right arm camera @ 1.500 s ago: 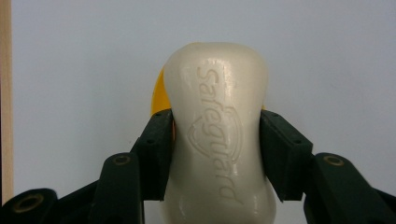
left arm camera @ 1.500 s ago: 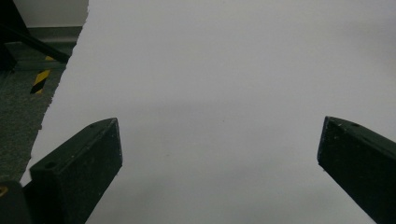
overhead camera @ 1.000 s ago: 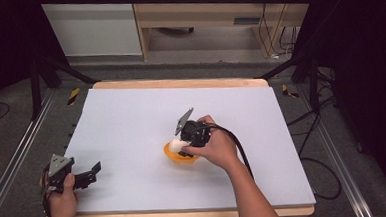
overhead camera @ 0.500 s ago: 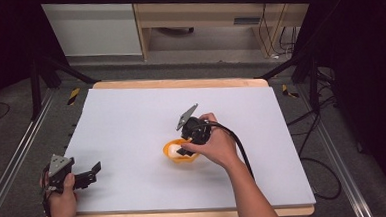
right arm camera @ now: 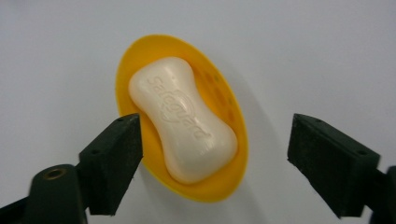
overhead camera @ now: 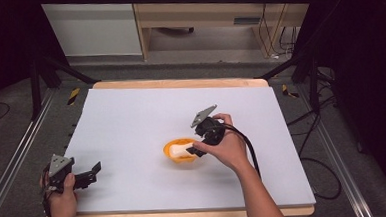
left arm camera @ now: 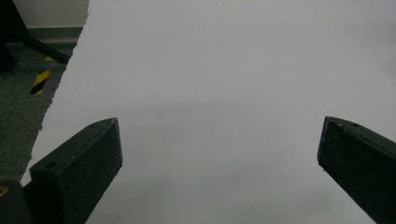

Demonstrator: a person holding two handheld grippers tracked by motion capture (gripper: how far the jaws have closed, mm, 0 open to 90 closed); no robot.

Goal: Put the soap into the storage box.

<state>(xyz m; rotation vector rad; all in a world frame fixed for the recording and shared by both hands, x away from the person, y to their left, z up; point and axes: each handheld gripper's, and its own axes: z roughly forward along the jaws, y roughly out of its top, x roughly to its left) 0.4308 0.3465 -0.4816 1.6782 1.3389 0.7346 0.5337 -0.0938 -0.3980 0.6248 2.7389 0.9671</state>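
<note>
Soap (right arm camera: 182, 119) is what I see between my right jaws: a pale, waisted bar stamped "Safeguard", lying in an oval yellow dish (right arm camera: 227, 105) on the white table surface (overhead camera: 131, 121). The right gripper (right arm camera: 215, 154) has its jaws spread wide, one on each side of the dish, neither touching the bar as far as I can make out. From the high view, the dish (overhead camera: 173, 149) sits near the middle of the table, slightly toward my side, with the right gripper (overhead camera: 195, 149) held over its right edge. My left gripper (overhead camera: 87, 175) rests at the near left corner, well apart from the dish, jaws wide with bare white table (left arm camera: 210, 84) between them. A black-and-yellow striped marker (left arm camera: 39, 81) lies on the floor beyond the table edge.
</note>
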